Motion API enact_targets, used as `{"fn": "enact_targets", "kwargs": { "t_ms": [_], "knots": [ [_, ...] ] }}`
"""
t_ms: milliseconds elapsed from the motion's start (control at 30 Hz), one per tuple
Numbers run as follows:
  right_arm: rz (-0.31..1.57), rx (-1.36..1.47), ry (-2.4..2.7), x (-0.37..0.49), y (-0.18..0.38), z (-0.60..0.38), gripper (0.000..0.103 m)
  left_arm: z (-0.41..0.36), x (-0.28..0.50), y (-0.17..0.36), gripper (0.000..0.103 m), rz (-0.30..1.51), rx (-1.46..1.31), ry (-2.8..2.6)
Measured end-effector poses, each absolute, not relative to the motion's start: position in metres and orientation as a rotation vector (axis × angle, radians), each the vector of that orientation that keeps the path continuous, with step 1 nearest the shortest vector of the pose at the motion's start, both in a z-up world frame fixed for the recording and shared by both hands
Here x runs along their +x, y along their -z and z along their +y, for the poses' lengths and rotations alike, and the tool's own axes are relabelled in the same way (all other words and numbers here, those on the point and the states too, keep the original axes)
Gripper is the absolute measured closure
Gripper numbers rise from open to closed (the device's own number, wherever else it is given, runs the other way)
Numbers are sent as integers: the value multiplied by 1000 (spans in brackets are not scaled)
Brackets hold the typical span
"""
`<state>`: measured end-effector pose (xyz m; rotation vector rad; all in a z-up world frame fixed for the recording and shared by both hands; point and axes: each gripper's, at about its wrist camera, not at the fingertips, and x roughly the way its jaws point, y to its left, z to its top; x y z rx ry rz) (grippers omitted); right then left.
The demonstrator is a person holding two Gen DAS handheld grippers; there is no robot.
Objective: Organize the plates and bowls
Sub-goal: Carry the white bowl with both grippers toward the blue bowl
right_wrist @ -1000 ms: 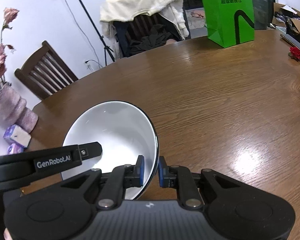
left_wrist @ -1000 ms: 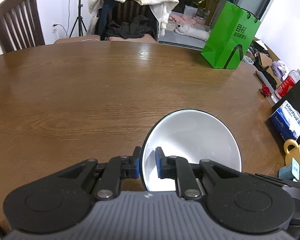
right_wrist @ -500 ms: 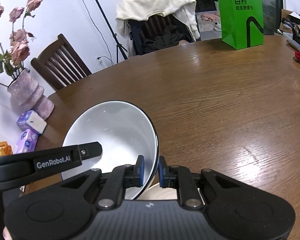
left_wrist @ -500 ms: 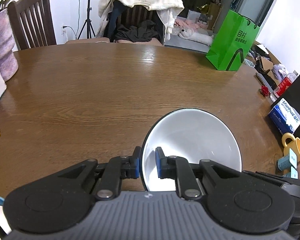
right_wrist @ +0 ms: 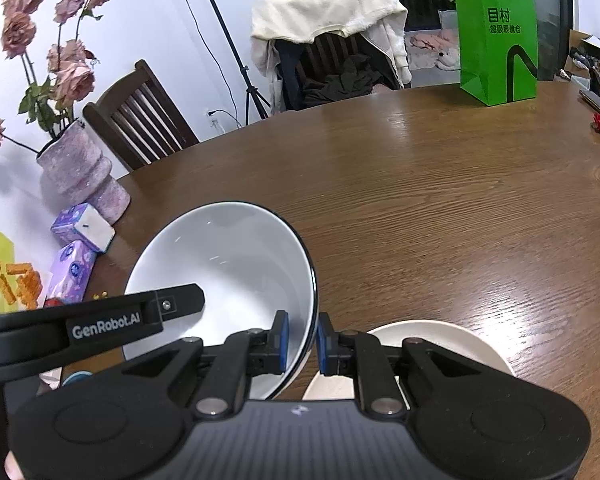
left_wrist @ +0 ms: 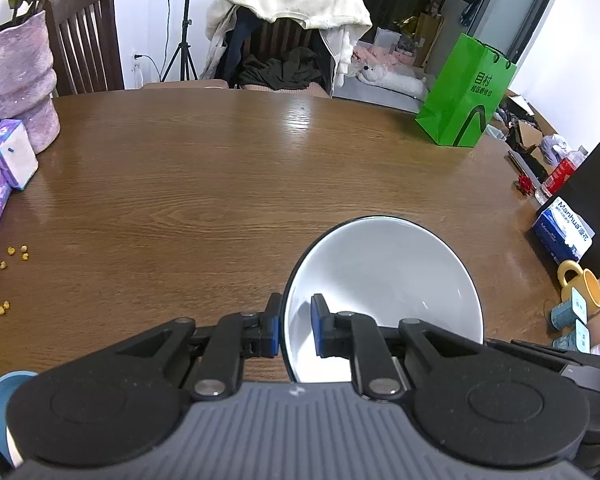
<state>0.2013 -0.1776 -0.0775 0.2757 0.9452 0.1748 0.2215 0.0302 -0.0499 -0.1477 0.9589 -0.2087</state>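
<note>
I hold one white bowl [left_wrist: 384, 280] above the table [left_wrist: 220, 184], my left gripper [left_wrist: 294, 330] clamped on its nine o'clock rim, my right gripper [right_wrist: 302, 344] on its three o'clock rim; I should keep both level while lowering it onto the cream plate [right_wrist: 440, 344].

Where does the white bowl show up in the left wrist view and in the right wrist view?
Left wrist view: white bowl lower right of centre, its left rim between the left gripper jaws.
Right wrist view: bowl lower left of centre, its right rim between the right gripper jaws.
Shared landmark: green bag at the table's far edge.
</note>
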Motion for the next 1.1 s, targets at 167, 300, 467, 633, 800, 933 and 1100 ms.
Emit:
{"fn": "enact_targets", "kwargs": {
  "t_ms": [167,300,467,633,800,933,1100],
  "knots": [
    [945,276,-172,193,75,-166,89,41,215,49,88,960,-147,212],
    [949,276,-173,187,74,-156,89,51,209,49,88,962,-148,213],
    [951,267,-178,180,72,-142,89,67,200,48,88,961,-155,206],
    [953,258,-192,173,70,-128,89,84,191,47,88,959,-162,192],
    [955,247,-210,165,68,-109,89,99,182,45,88,953,-169,178],
    [954,237,-226,159,66,-97,89,113,174,43,88,947,-181,163],
    [952,224,-246,154,63,-81,89,130,166,42,88,941,-195,145]
  ]
}}
